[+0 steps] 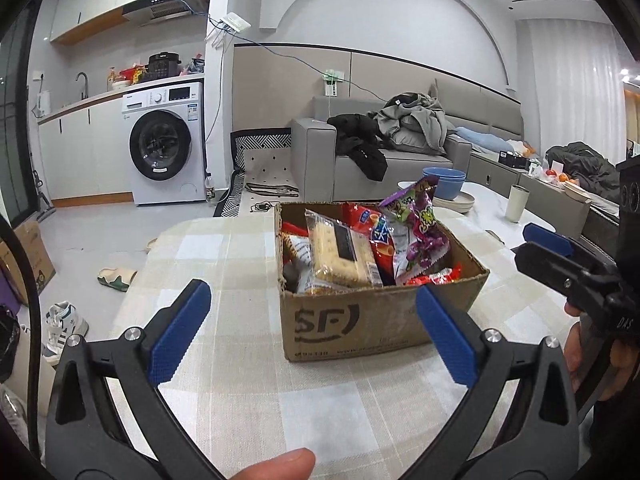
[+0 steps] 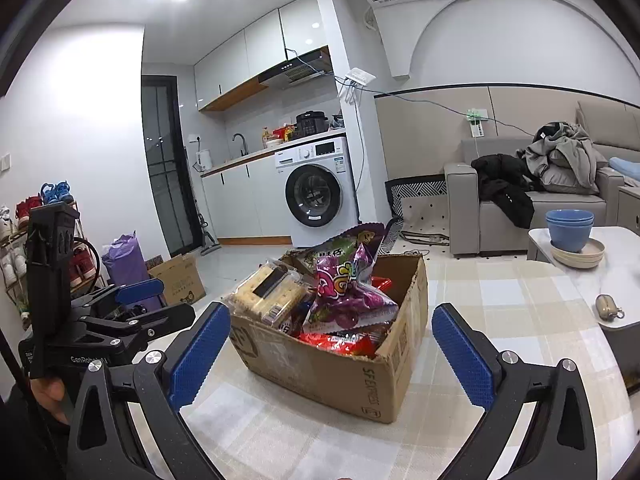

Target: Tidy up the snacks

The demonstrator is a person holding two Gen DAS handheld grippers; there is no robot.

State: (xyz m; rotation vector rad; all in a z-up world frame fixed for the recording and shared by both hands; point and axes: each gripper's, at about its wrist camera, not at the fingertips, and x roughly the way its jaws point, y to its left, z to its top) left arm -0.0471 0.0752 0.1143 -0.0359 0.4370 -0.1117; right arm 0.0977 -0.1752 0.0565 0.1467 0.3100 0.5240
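An open cardboard box [image 1: 360, 320] [image 2: 320, 376] stands on the checked tablecloth, filled with snacks. Inside are a clear pack of crackers [image 1: 340, 252] [image 2: 268, 288], a purple candy bag [image 1: 416, 220] [image 2: 348, 284] sticking up, and red packets [image 1: 436, 278] [image 2: 344, 340]. My left gripper [image 1: 313, 289] is open just short of the box's near wall, with nothing between its blue pads. My right gripper [image 2: 332, 309] is open too, facing a corner of the box from the other side, also with nothing in it. Each gripper shows in the other's view, the right gripper [image 1: 522, 243] and the left gripper [image 2: 176, 300].
Blue bowls [image 1: 444, 182] [image 2: 568, 224] sit stacked on plates on the marble tabletop behind the box, near a pale cup [image 1: 516, 202] and a small pouch [image 2: 608, 306]. A sofa [image 1: 400, 160] piled with clothes and a washing machine [image 1: 168, 148] stand farther back. Shoes lie on the floor.
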